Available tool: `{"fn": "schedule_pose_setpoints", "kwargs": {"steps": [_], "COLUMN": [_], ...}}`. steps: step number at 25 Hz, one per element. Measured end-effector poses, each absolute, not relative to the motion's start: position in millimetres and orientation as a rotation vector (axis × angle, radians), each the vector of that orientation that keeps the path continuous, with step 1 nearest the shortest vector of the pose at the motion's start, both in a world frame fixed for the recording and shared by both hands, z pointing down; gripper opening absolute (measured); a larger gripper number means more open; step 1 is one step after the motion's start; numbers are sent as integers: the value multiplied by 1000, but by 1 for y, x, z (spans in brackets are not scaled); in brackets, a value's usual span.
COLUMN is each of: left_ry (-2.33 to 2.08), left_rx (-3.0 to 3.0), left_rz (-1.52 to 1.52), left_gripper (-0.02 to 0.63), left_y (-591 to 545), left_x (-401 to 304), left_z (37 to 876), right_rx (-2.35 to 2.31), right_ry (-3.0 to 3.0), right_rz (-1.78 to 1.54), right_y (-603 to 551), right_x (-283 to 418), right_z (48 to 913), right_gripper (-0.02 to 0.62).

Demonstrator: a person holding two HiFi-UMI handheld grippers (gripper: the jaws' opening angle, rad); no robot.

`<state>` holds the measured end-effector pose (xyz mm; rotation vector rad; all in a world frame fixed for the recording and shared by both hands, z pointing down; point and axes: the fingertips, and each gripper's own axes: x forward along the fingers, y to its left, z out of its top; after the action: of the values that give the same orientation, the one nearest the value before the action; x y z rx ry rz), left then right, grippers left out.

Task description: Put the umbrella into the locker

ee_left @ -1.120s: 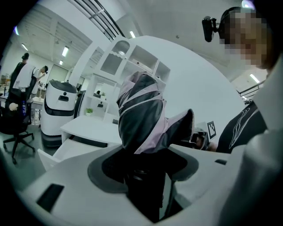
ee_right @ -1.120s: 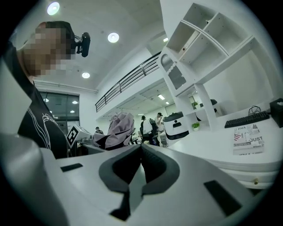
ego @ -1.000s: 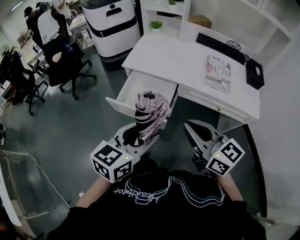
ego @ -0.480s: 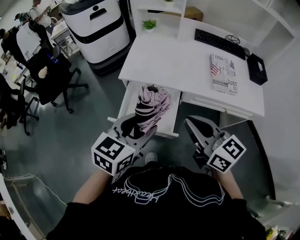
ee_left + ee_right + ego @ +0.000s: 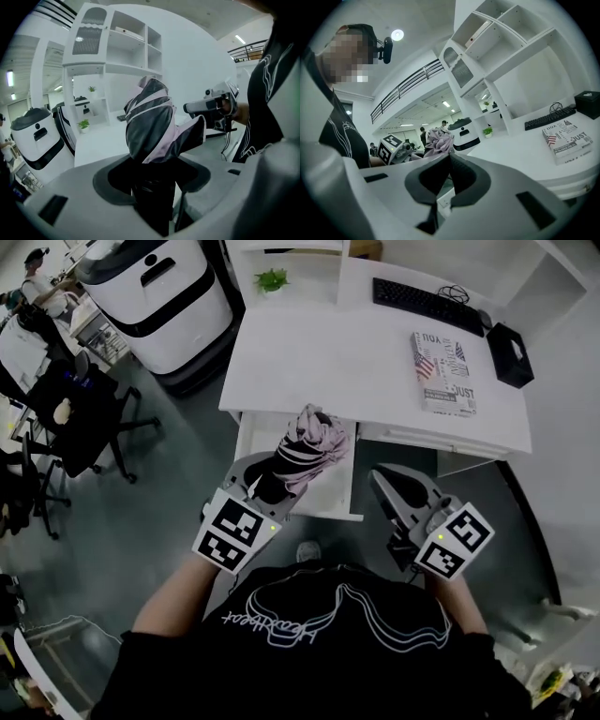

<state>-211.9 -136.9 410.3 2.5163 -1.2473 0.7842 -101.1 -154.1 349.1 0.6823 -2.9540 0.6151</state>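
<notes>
White furniture over a dark grey floor makes up the work area. I find the left claw (image 5: 265, 482) clamped on the black handle of the umbrella (image 5: 311, 439), with both jaws pressing on the handle and held partly apart by it. The umbrella is folded, its pink and grey striped canopy bunched loosely above the jaws and pointing away from the operator. From the head view, the umbrella sits over the open white drawer (image 5: 319, 515), which is pulled out from under the counter (image 5: 328, 352). I cannot tell whether the canopy touches the drawer. The right claw (image 5: 382, 482) is well to the right of the drawer, level with its front edge. Its pads meet at the tips and it carries nothing. Further out, the counter holds a printed book (image 5: 443, 371) near its right end and a black box (image 5: 511, 341) just beyond that. A black keyboard (image 5: 427, 304) lies along its far edge, and a small green plant (image 5: 272, 279) stands at the far left corner. A large white and black machine (image 5: 155, 296) stands on the floor left of the counter. Black office chairs (image 5: 80, 413) stand further left again.
</notes>
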Motion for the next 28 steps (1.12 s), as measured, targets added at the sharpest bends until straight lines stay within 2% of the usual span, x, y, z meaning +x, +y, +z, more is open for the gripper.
{"fn": "schedule_pose_setpoints", "kwargs": {"steps": [15,28], "left_ry": [-838,-556], "left_rx": [2493,2299], "left_rz": [1305,1480], "left_gripper": [235,235], "left_y": [-179,-189], "left_x": [-209,-213], "left_z": [538,665], "right_rx": [809,966], "right_ry": [-2866,-2732], "right_rz": [752,848], "right_y": [-197,-203], "right_x": [-96,-64], "right_z": [392,428], "right_gripper": [3,3]}}
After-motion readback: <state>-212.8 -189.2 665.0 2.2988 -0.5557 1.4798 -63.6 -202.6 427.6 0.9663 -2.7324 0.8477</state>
